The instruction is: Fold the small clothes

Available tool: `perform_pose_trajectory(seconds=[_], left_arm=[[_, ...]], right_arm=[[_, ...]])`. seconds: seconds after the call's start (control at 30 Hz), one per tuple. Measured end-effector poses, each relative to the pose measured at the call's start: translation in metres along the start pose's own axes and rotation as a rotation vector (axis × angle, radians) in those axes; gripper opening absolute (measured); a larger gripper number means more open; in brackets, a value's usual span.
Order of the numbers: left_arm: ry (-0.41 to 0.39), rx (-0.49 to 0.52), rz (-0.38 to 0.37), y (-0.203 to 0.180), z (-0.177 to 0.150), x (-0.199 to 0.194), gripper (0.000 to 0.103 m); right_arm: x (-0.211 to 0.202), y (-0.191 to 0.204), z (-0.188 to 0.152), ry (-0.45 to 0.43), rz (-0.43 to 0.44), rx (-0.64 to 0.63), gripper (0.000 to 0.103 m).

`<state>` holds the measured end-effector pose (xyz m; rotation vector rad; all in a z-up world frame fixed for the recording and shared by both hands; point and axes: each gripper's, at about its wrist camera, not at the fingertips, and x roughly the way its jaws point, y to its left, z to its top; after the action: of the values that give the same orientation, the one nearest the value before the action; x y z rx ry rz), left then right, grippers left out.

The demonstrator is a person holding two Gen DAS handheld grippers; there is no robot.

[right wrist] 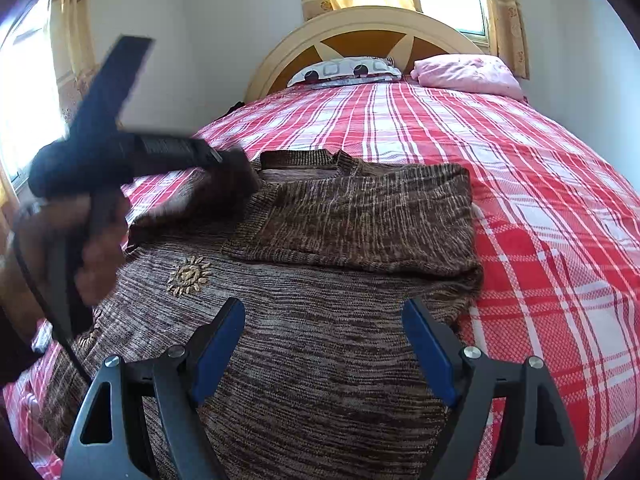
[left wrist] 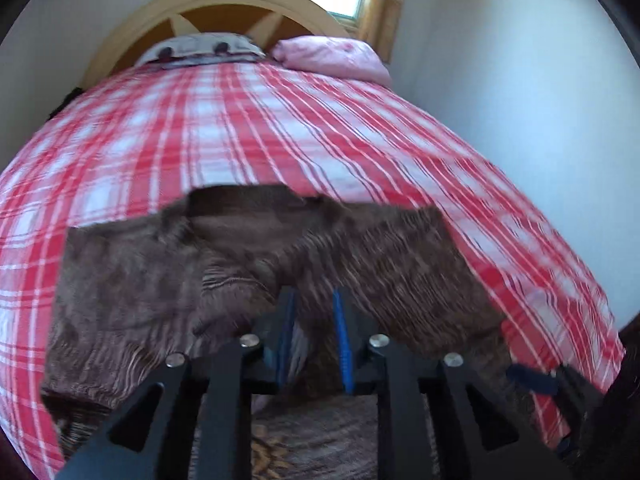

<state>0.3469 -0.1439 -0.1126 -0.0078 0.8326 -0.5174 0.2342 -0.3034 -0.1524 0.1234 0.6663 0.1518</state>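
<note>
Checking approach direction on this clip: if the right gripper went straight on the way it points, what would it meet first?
Probably the brown knitted sweater. The right gripper points down at its spread body with open, empty jaws; nothing shows in between. Depth is uncertain in this fisheye view, but the folded-over sleeve part lies further ahead.

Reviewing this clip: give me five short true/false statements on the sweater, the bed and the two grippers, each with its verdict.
1. The brown knit sweater lies on a red and white plaid bedspread. True.
2. The right gripper is clamped on the sweater. False: its jaws stand wide open above the knit, with nothing pinched.
3. One side of the sweater is already folded over the body. True: the right part lies on top.
4. A green pillow sits at the headboard. False: the pink pillow and a patterned one are there.
5. The left gripper hangs over bare bedspread. False: it is over the sweater, jaws slightly apart.
</note>
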Motion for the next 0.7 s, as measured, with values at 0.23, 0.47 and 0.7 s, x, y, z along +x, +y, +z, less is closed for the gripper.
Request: perform_pose_trajectory(seconds=[0.23,0.47,0.7], left_arm=[[-0.120,0.097,0.137,0.024,-0.021,-0.051,0.080],[-0.068,0.036,0.510,0.130,-0.048,-0.057,0.085],[0.018,-0.156,0.465,0.186,-0.068,-0.038,0.087]], right_arm=[[0.002,-0.006,-0.004,0.011,0.009,0.018,0.082],[0.003,0.002,0.005,0.053,0.007,-0.010,0.082],[0.043,0.053,0.064,0.139,0.021,-0.167,0.080]])
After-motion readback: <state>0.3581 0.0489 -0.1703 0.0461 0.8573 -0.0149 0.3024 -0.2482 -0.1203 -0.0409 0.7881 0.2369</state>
